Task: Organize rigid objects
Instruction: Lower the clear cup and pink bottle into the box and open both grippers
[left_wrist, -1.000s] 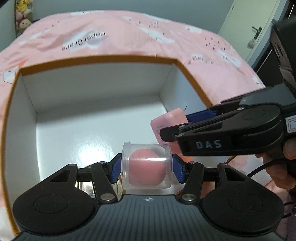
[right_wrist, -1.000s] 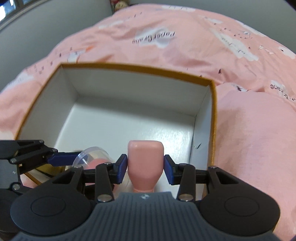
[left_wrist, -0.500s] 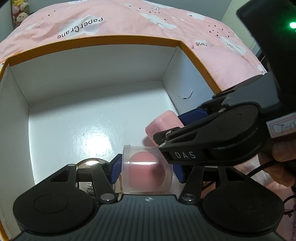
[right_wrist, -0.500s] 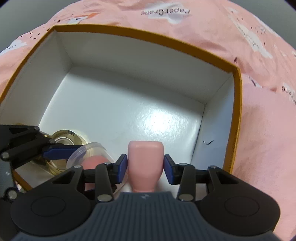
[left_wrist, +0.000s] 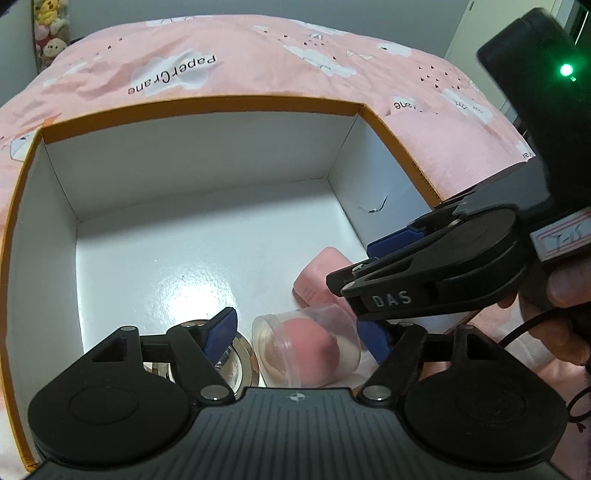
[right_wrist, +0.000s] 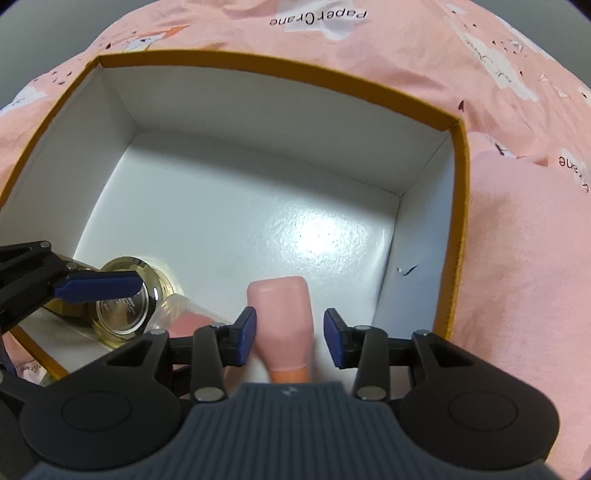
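Note:
An open white box with an orange rim (left_wrist: 199, 101) (right_wrist: 280, 70) sits on a pink bedspread. My left gripper (left_wrist: 301, 338) is open, its blue pads apart around a clear cup holding a pink ball (left_wrist: 310, 345), which lies tilted on the box floor. My right gripper (right_wrist: 290, 339) is open around a pink bottle (right_wrist: 284, 314) lying on the box floor; the bottle also shows in the left wrist view (left_wrist: 321, 273). A round glass-and-gold jar (right_wrist: 123, 299) (left_wrist: 232, 360) lies at the near left of the box.
The pink bedspread (left_wrist: 221, 55) (right_wrist: 528, 258) surrounds the box. The right gripper's body (left_wrist: 443, 269) crosses the box's right wall in the left wrist view. Plush toys (left_wrist: 50, 33) sit at the far left and a door stands at the far right.
Both grippers have opened and let go: the clear cup now lies tilted on the box floor and the pink bottle rests on it. Both grippers sank lower into the box.

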